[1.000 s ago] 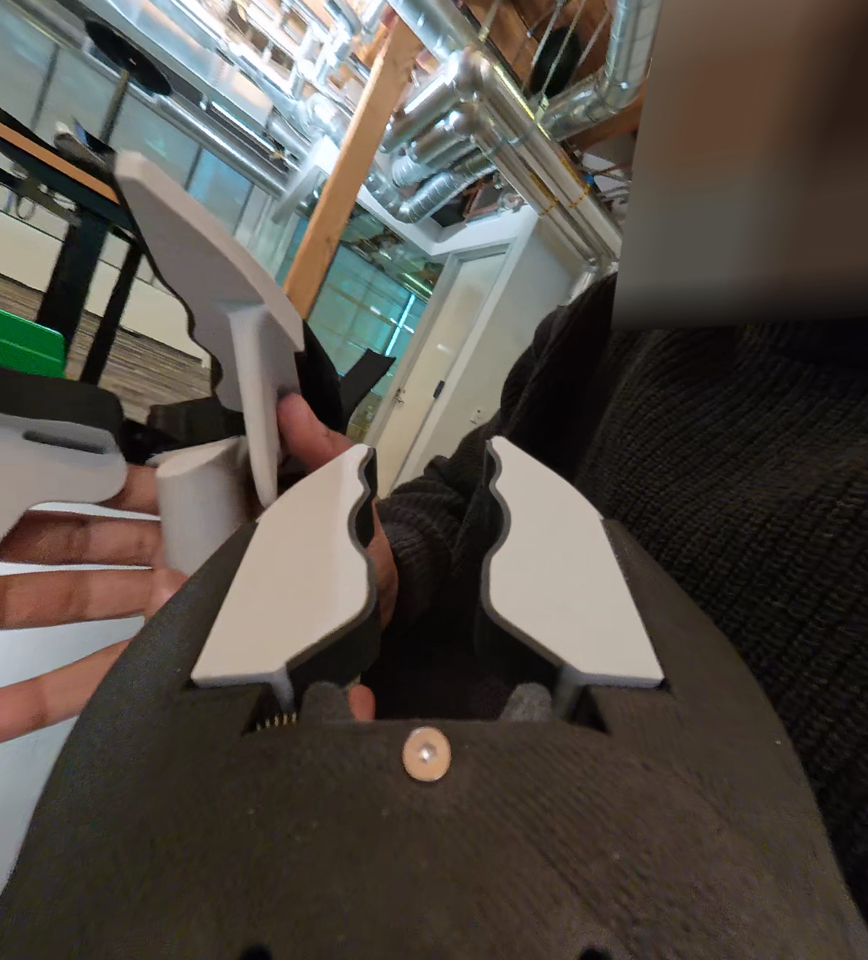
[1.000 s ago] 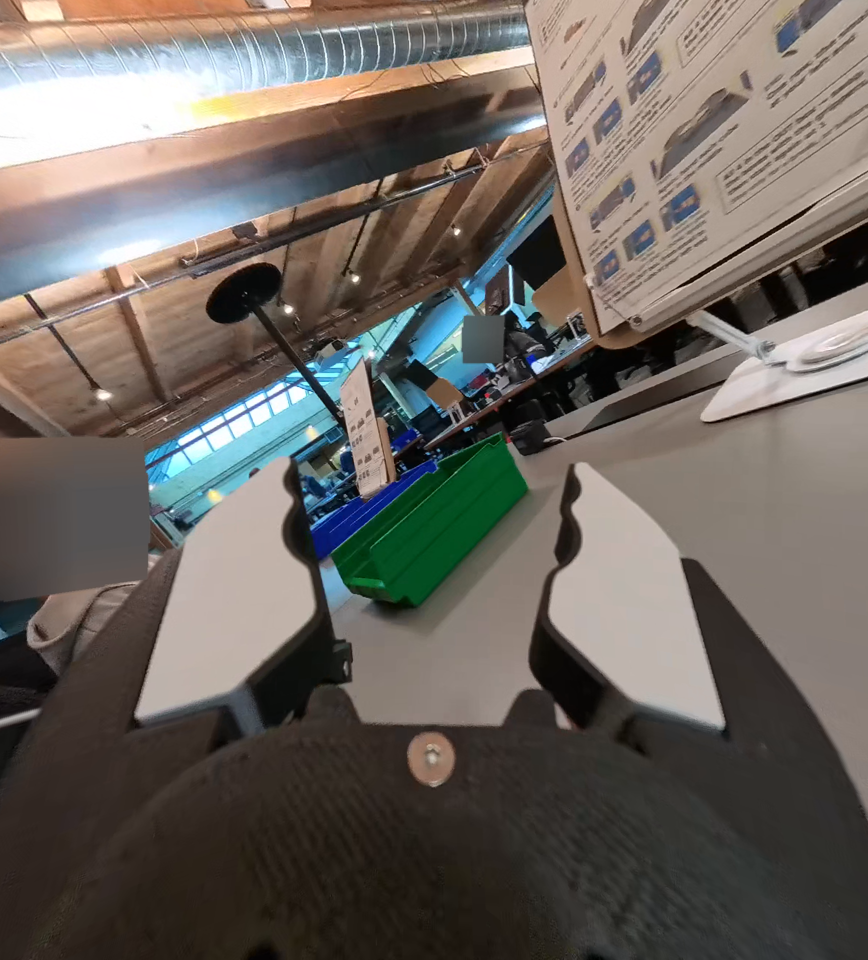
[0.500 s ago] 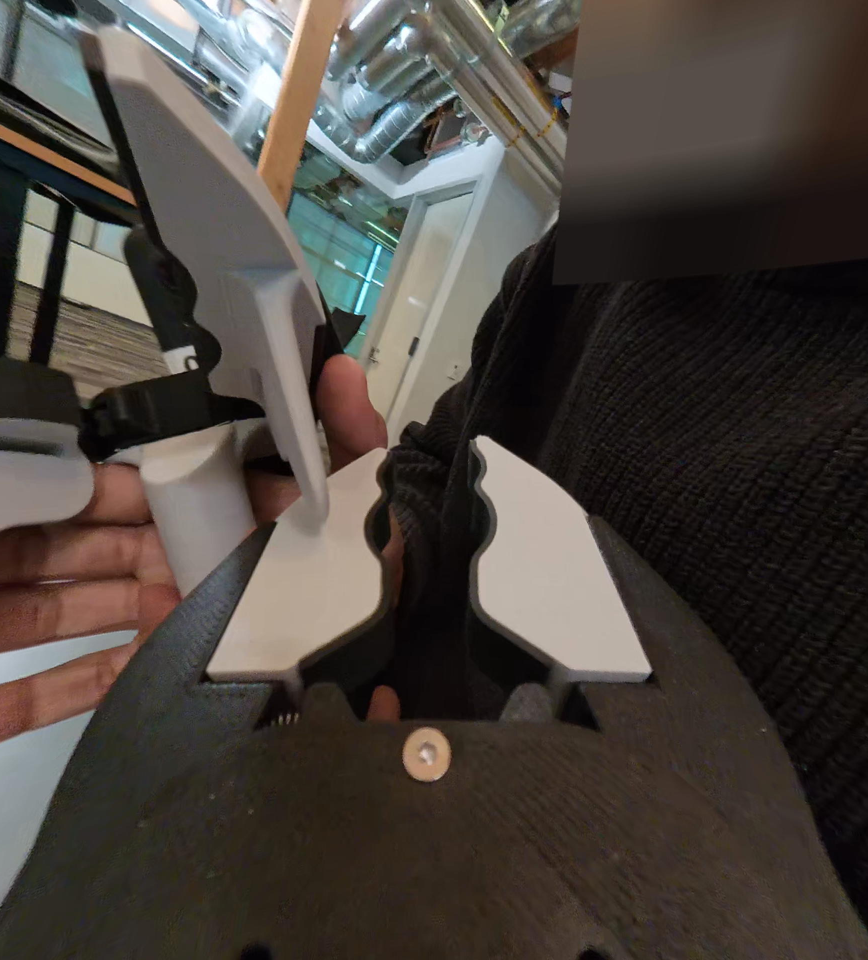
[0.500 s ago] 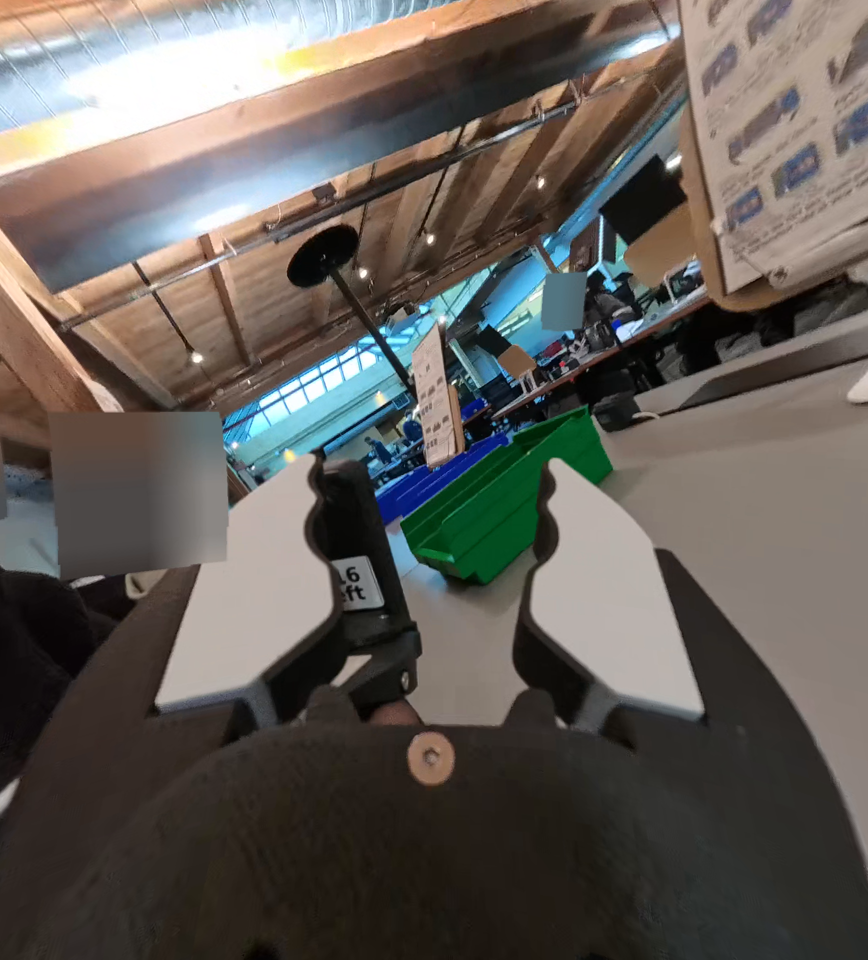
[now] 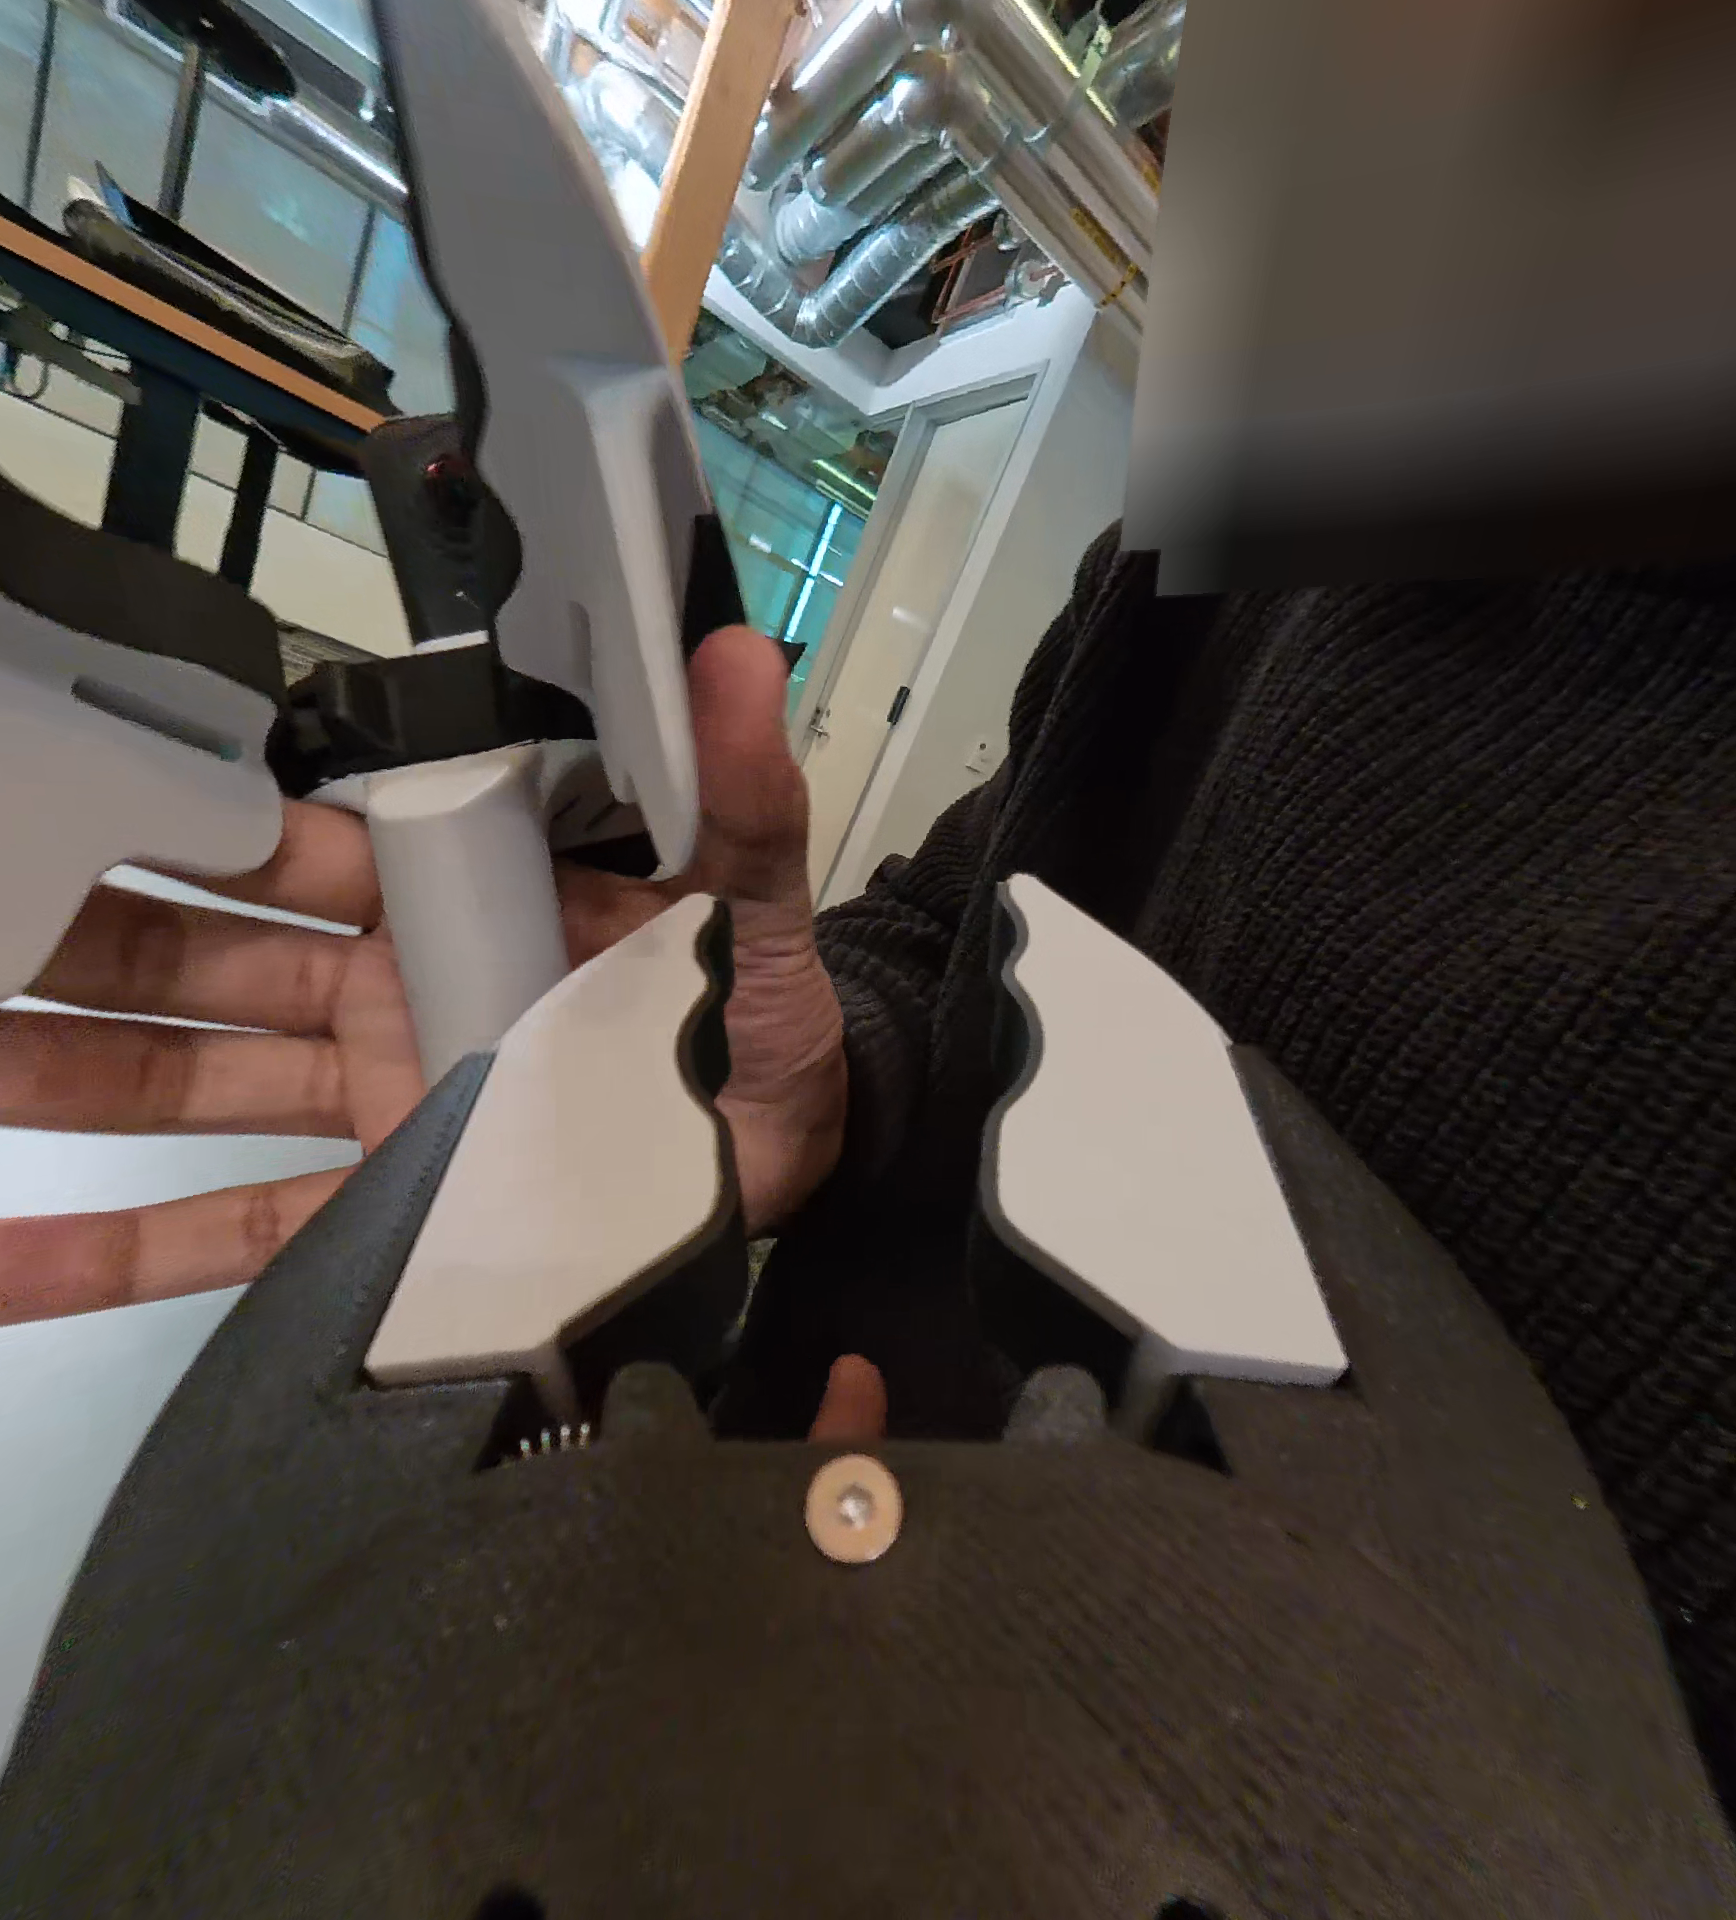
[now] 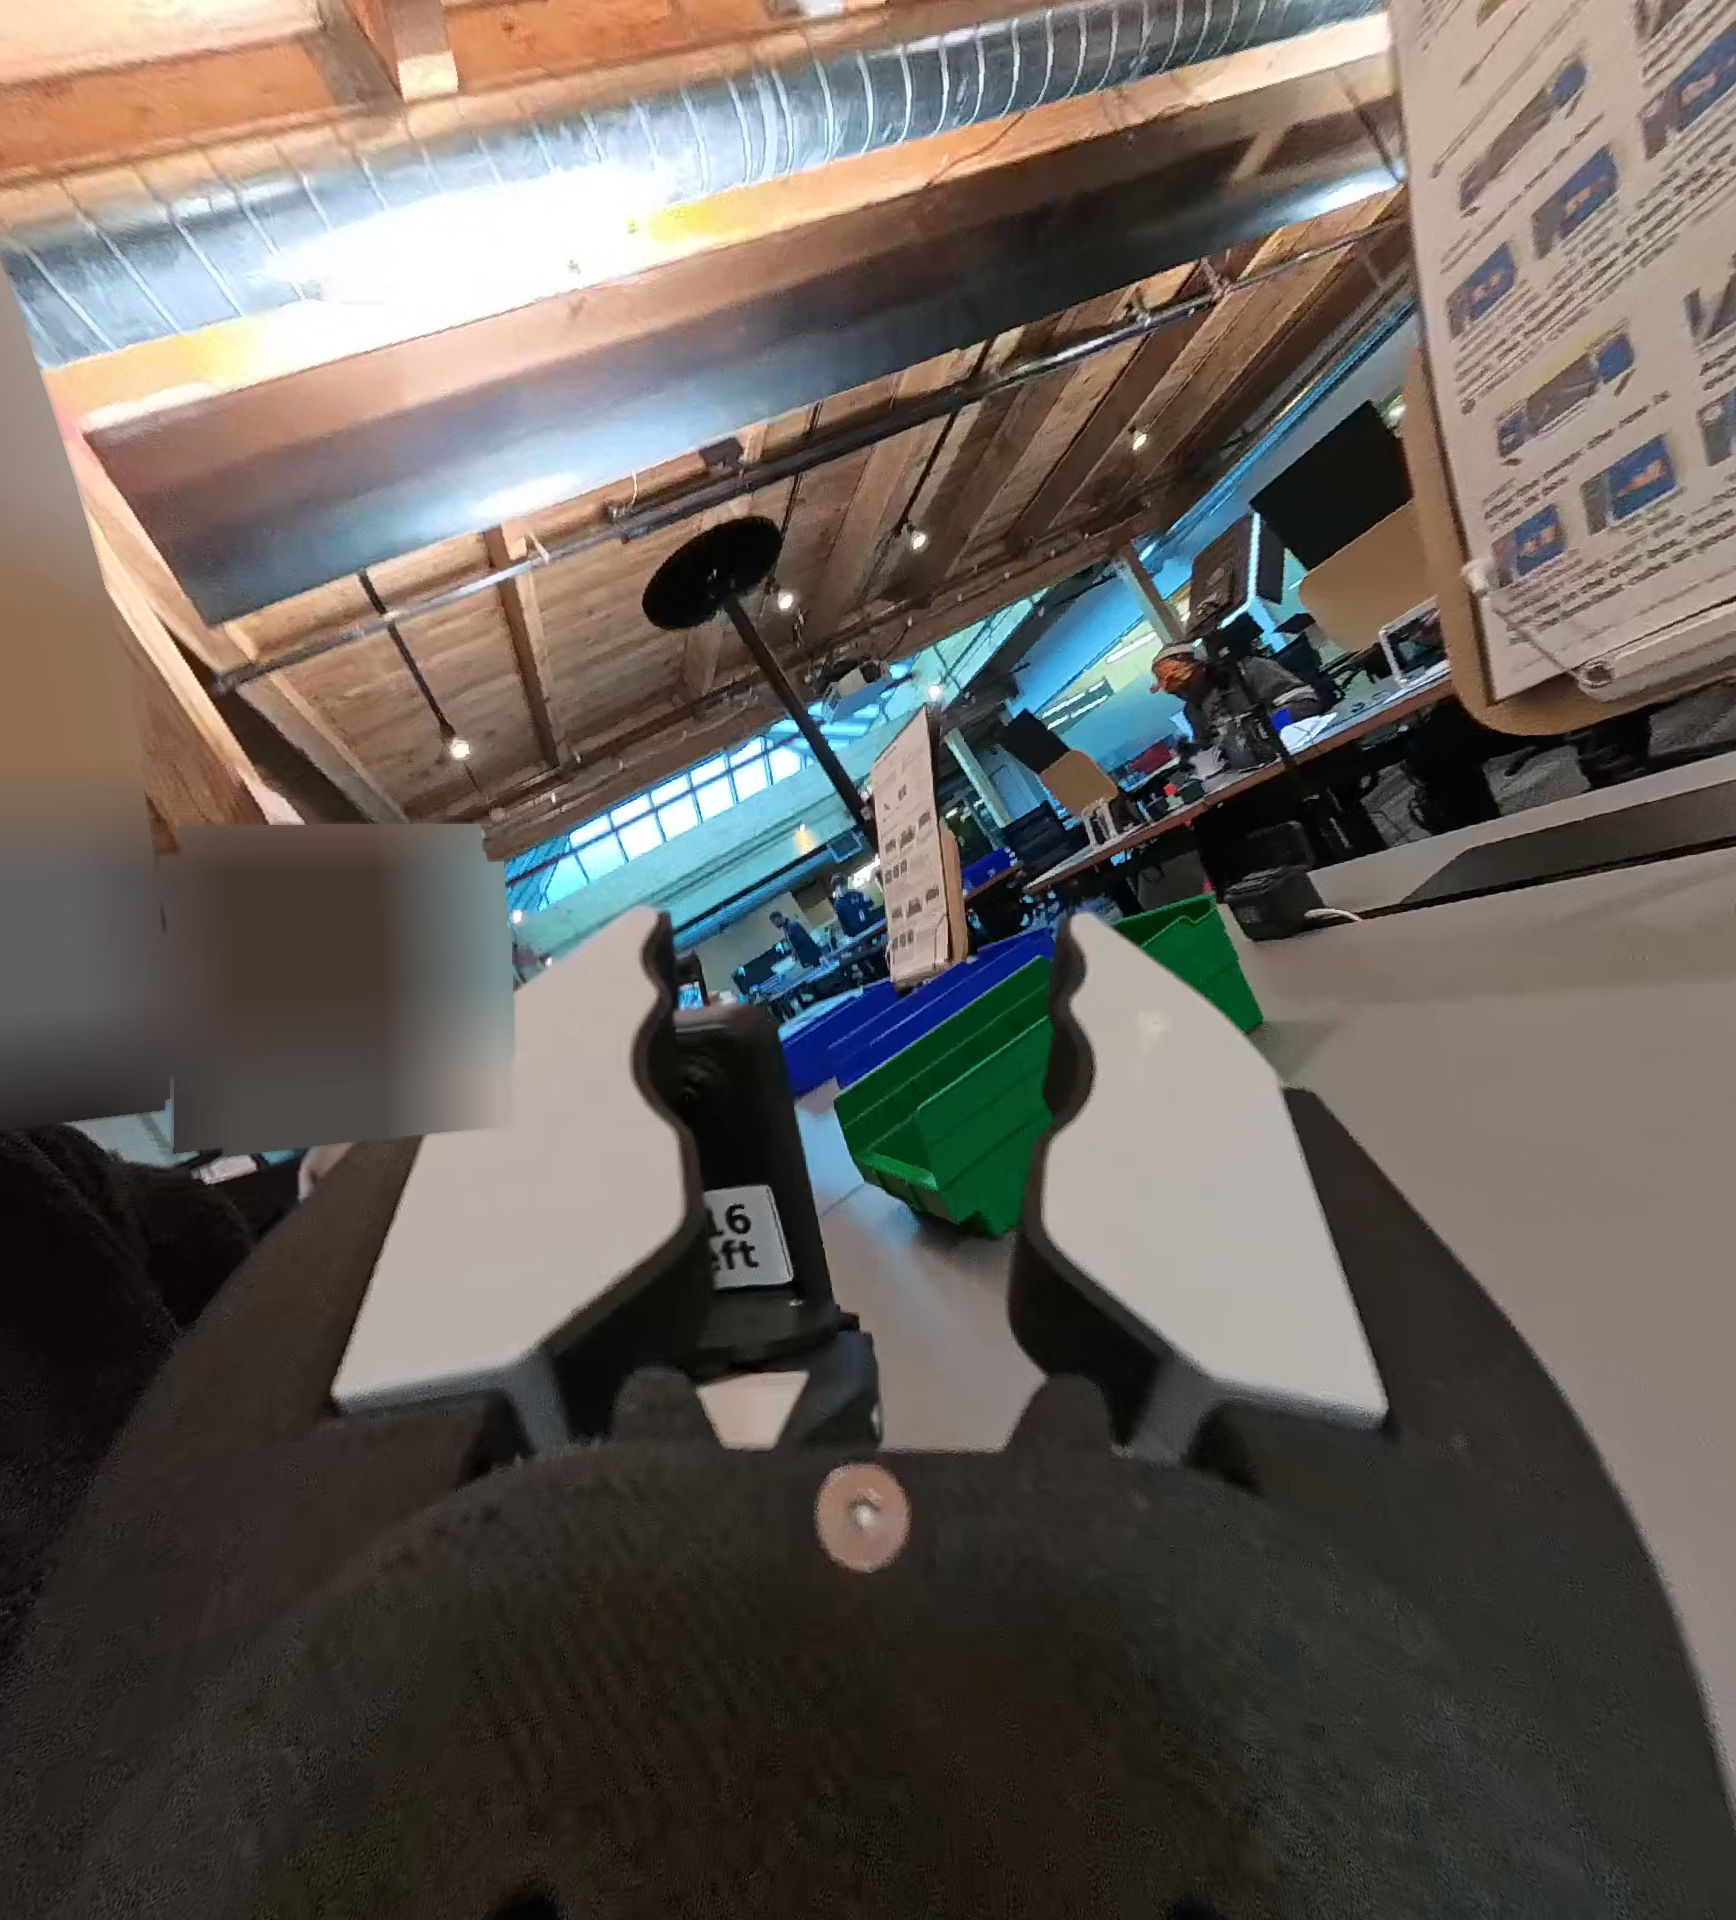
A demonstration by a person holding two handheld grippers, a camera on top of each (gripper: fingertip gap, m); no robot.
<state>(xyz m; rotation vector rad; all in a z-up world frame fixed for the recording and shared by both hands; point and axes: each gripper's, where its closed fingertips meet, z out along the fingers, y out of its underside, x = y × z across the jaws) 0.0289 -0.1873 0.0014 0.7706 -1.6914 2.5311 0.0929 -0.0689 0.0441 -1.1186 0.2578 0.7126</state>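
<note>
My left gripper (image 5: 864, 925) is open and empty, pointing at a person's black knit sweater (image 5: 1466, 935). Close to its left fingertip is the person's open hand (image 5: 220, 1029), whose palm carries the white handle (image 5: 469, 914) of the other gripper; that gripper's white finger (image 5: 552, 312) rises above it. My right gripper (image 6: 864, 935) is open and empty, low over a grey table (image 6: 1518, 1195). The black camera block (image 6: 739, 1122) of the left gripper, with a white label, stands between its fingers, close to the left one.
A green bin (image 6: 947, 1112) lies on the table ahead of the right gripper, with a blue bin (image 6: 833, 1029) behind it. A board with printed sheets (image 6: 1622, 312) stands at the right. Other desks and people are far behind. A black-legged desk (image 5: 168, 343) is behind the hand.
The left jaws narrowed, then widened again. The right gripper swung left and its jaws narrowed; the left gripper's camera block came in between its fingers. The hand's thumb lifted.
</note>
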